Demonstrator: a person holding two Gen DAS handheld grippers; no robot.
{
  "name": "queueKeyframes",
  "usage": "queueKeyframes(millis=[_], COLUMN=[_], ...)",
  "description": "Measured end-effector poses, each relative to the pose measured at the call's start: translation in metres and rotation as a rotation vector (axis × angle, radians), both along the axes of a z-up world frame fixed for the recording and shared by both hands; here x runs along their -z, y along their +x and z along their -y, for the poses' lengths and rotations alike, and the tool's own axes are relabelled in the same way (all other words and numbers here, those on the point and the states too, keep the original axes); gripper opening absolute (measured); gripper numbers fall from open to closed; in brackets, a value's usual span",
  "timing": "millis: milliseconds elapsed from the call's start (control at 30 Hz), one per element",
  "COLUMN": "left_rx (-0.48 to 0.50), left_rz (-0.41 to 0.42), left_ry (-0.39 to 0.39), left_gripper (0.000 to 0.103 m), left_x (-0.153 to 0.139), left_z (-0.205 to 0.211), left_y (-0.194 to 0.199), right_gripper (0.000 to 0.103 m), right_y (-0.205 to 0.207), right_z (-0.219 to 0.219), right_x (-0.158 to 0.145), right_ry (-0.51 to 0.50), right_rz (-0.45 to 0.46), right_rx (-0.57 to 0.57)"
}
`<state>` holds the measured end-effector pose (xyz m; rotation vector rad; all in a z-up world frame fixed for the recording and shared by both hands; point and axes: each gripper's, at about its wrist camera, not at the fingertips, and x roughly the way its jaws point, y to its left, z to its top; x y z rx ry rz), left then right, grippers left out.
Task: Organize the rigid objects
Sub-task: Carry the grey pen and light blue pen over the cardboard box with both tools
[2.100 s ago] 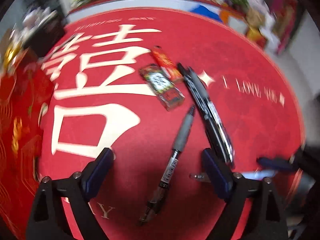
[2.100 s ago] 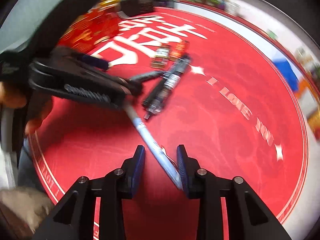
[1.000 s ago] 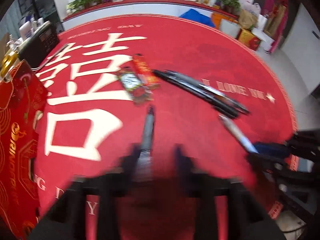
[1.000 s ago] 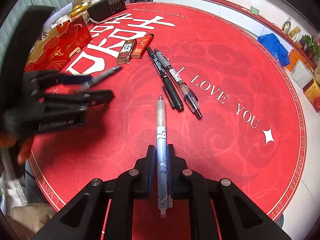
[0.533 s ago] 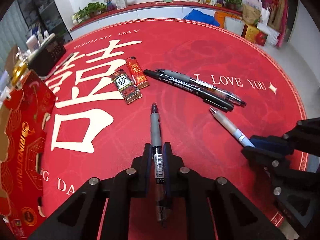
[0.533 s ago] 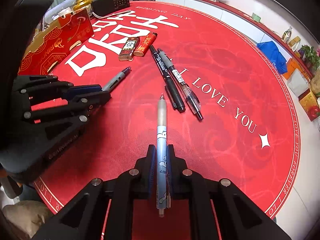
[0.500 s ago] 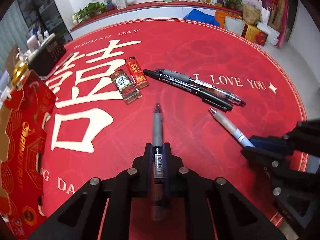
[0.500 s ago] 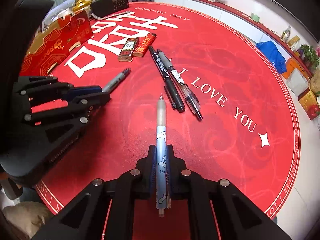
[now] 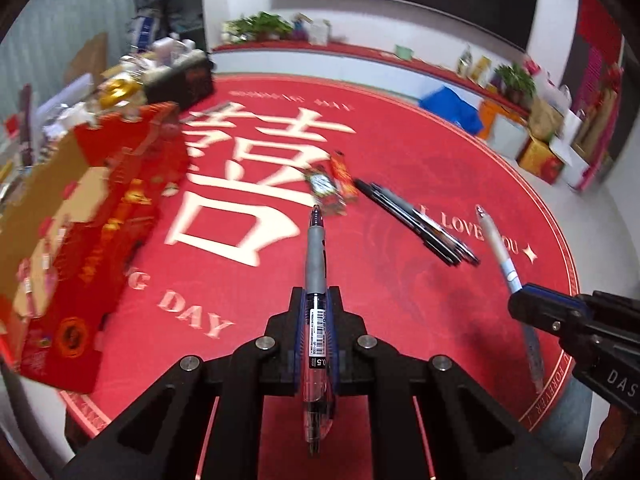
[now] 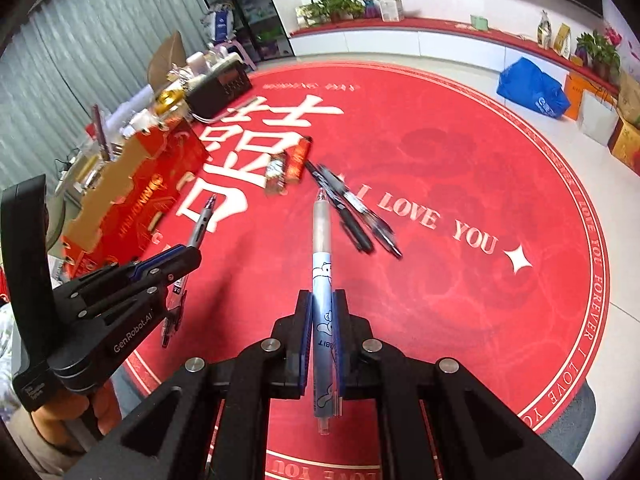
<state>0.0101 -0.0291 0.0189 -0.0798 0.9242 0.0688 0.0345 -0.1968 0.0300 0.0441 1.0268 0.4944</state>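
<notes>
My left gripper [image 9: 316, 300] is shut on a grey-grip gel pen [image 9: 315, 264], which points forward, lifted above the red round mat [image 9: 400, 312]. In the right wrist view that same left gripper [image 10: 182, 258] shows at the left with the gel pen [image 10: 200, 226] in it. My right gripper [image 10: 323, 304] is shut on a light-blue pen [image 10: 322, 264] with a frosted front end, also held off the mat. Two black pens [image 9: 416, 220] lie side by side on the mat, with two lighters [image 9: 332, 182] just beyond them.
An open red gift box [image 9: 84, 232] stands at the mat's left edge, with a black radio [image 9: 180, 80] and clutter behind it. A person's hand [image 10: 96, 404] holds the left gripper. Boxes and a blue bag [image 10: 532, 88] sit on the floor at the right.
Both grippers have risen with their pens, and the view has tilted up toward the room. The left gripper swung left, so the gift box looms larger.
</notes>
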Motion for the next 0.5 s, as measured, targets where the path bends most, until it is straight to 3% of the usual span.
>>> queueKeyframes(millis=[500], left_rx=[-0.209], left_rz=[0.126], left_ry=[0.067], left_gripper=[0.01], left_x=[-0.051], left_z=[-0.077], left_y=[-0.026], right_gripper=[0.01], right_y=[-0.002], right_z=[-0.109], right_x=[-0.048], right_ry=[0.002], right_rz=[0.114], right_rx=[-0.194])
